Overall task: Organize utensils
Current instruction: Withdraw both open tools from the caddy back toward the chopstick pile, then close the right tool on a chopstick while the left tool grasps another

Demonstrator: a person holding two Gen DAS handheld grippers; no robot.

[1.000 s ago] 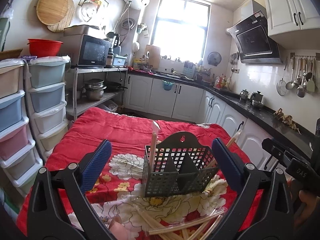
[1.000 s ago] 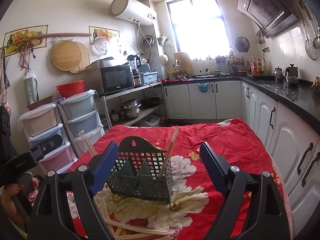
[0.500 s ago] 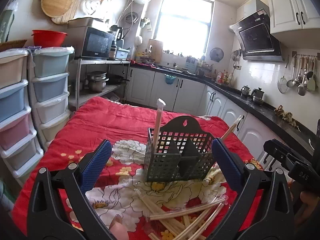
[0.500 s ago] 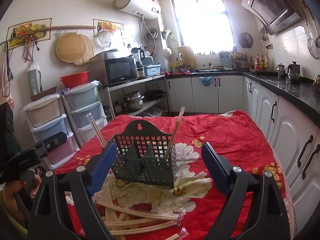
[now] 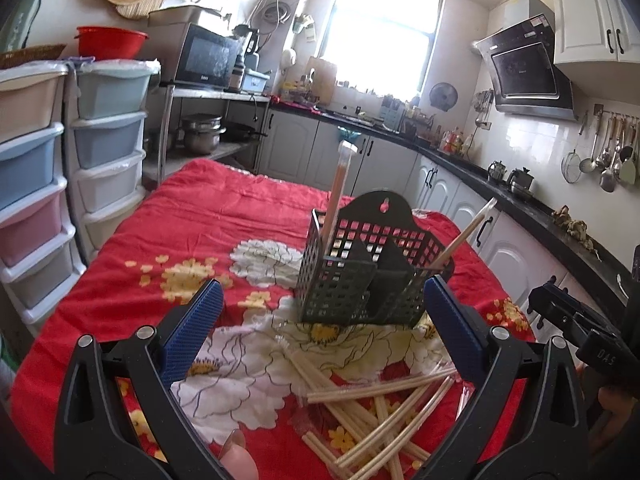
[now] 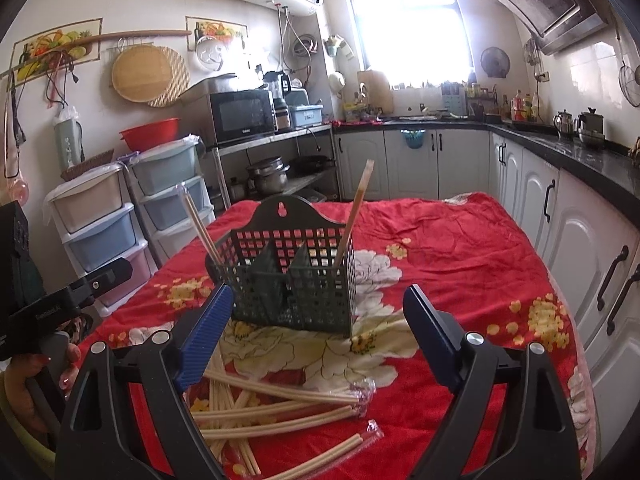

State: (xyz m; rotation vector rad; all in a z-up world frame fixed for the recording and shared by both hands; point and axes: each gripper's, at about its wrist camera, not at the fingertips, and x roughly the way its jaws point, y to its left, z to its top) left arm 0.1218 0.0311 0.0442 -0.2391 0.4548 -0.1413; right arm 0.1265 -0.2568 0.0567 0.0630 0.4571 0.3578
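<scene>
Left wrist view: the left gripper (image 5: pixel 322 330) hovers with fingers (image 5: pixel 192 328) spread wide and empty. A dark utensil basket (image 5: pixel 370 268) stands just beyond on the red floral cloth (image 5: pixel 192 232), wrapped chopsticks (image 5: pixel 376 408) scattered near it.

Right wrist view: the right gripper (image 6: pixel 318 334) also gapes empty. The basket (image 6: pixel 288 276) holds two upright chopstick pairs (image 6: pixel 354 212); loose ones (image 6: pixel 280 404) lie nearer, left.

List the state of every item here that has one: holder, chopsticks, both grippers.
Utensil holder: upright on the red cloth, two wrapped chopstick pairs standing in it.
Loose chopsticks: wrapped, lying scattered on the cloth.
Left gripper: open, empty.
Right gripper: open, empty.
</scene>
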